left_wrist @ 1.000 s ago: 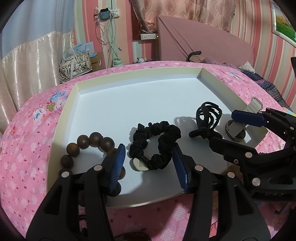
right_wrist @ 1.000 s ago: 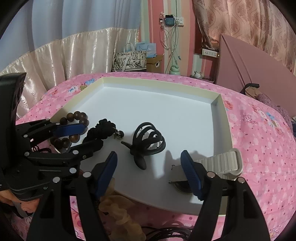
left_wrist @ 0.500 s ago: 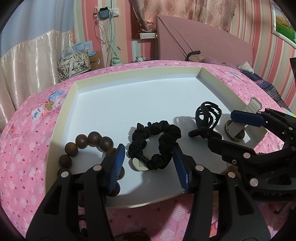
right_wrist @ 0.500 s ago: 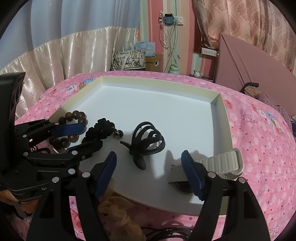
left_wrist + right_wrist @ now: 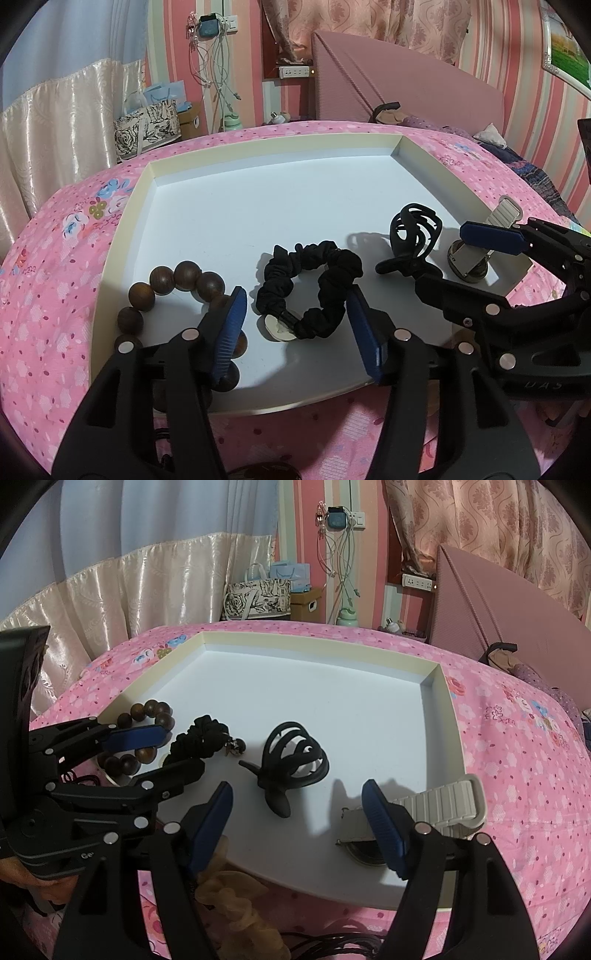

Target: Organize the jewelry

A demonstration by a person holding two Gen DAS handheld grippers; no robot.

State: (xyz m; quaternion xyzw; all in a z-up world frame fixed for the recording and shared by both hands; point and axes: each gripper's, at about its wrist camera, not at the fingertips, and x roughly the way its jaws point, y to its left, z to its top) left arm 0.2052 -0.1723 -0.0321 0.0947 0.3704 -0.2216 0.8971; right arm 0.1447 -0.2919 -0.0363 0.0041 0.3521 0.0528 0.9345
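Pink bedspread carries my tray. Left gripper, fingers half-open and empty, flanks the soft, light scrunchie at tray's six o'clock; I'd pinch its bunched fabric.

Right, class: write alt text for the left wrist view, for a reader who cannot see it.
The open left gripper hovers over a black scrunchie in a white tray on a pink floral bedspread. Wooden beads lie left; a black hair claw and a watch lie right, by the right gripper.
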